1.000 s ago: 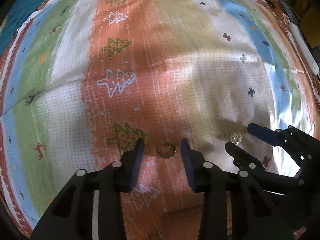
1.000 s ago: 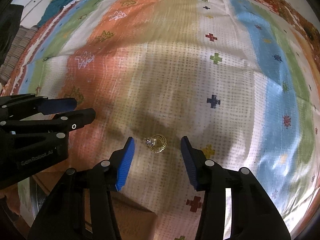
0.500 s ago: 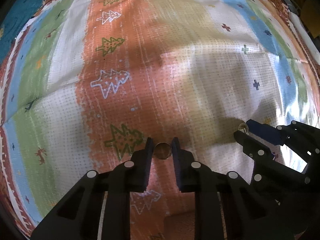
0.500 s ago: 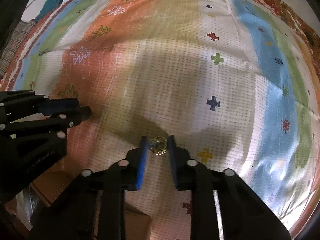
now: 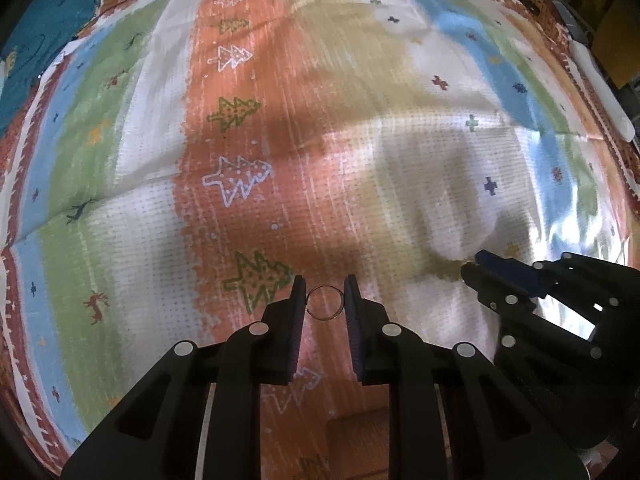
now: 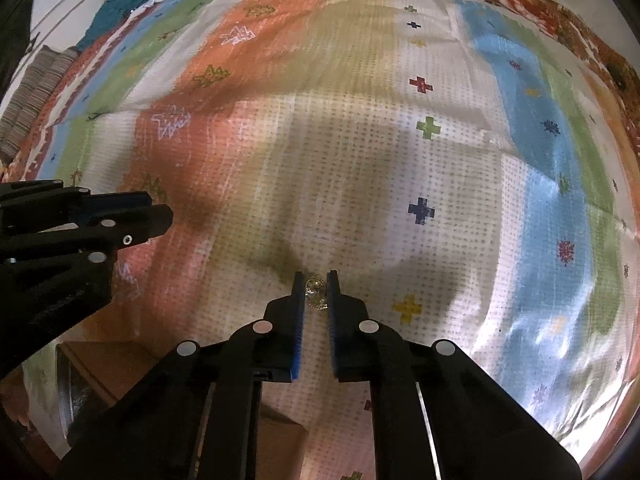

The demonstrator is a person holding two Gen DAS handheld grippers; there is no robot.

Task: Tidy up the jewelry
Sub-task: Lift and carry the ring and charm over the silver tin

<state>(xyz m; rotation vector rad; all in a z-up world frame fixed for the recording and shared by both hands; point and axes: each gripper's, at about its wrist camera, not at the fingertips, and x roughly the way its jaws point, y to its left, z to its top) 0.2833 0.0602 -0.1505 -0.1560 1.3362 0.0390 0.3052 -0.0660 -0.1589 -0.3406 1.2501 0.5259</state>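
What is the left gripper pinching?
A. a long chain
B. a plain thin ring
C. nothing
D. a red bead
B. A plain thin ring sits clamped between the two fingers of the left gripper, just above the striped cloth.

Teal cloth [image 5: 36, 32] cut by edge

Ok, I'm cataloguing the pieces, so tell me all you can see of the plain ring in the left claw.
The ring is a thin, plain band, metal by its look, with no stone visible. It faces the camera as an open circle, pinched at its two sides between the left claw pads near their tips. The orange stripe of the patterned cloth shows behind it; whether it touches the cloth is unclear.
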